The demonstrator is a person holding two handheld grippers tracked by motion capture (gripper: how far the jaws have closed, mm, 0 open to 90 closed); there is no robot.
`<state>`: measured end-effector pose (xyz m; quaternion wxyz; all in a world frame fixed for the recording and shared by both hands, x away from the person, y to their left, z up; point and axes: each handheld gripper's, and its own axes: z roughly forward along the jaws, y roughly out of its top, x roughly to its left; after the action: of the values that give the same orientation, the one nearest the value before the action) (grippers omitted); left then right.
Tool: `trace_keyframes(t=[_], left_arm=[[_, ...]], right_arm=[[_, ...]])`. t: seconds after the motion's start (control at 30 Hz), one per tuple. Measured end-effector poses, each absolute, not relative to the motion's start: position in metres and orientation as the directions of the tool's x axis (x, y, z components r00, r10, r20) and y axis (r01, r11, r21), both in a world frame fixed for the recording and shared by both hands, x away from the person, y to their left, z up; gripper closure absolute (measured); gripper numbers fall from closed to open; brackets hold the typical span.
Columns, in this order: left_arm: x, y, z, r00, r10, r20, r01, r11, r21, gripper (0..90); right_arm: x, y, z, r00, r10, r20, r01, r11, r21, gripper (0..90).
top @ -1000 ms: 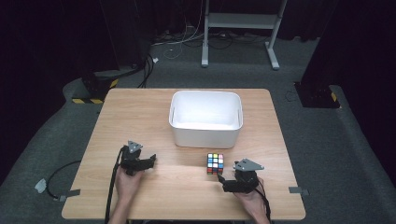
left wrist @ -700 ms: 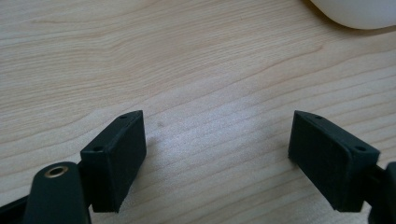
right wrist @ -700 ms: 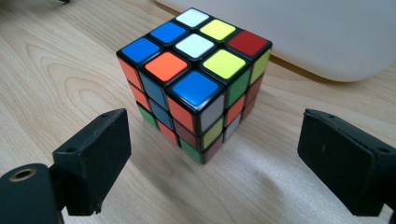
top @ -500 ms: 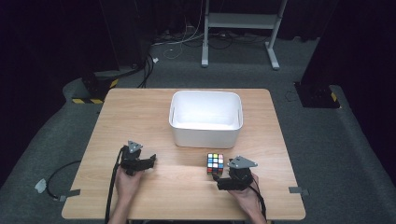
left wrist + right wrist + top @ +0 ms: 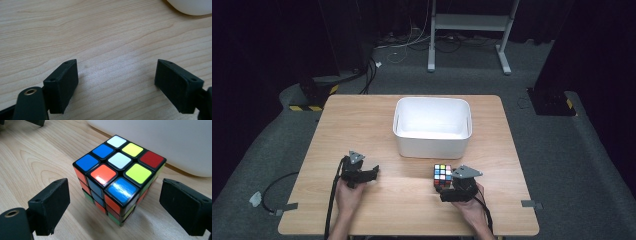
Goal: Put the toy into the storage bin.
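A scrambled Rubik's cube (image 5: pixel 442 175) (image 5: pixel 118 178) rests on the wooden table (image 5: pixel 412 210) just in front of the white bin (image 5: pixel 432 126). My right gripper (image 5: pixel 446 189) (image 5: pixel 120 207) is open, its two black jaws standing wide on either side of the cube's near corner without touching it. The left gripper (image 5: pixel 373 174) (image 5: pixel 120 83) lies open at the table's left front, with bare wood between its jaws. A hand holds each gripper from the near edge.
The white bin's lower wall (image 5: pixel 160 142) rises right behind the cube. A corner of the bin (image 5: pixel 192 6) shows at the top right of the left gripper view. Cables trail off the table's front left. Dark floor surrounds the table.
The right gripper has moved left and forward toward the cube, so its jaws now flank it. The left gripper has stayed in place.
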<state>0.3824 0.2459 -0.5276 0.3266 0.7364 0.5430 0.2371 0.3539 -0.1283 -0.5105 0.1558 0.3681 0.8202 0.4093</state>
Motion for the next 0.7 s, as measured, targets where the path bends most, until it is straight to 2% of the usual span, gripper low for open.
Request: trace_keyframes(t=[0.7], left_arm=[[0.382,0.246,-0.528,0.298,0.955,-0.006,0.645,-0.196,0.739,19.0]], right_arm=[[0.368,-0.116,-0.511,-0.681,0.732,0.025,0.465,0.405,0.787,9.2]])
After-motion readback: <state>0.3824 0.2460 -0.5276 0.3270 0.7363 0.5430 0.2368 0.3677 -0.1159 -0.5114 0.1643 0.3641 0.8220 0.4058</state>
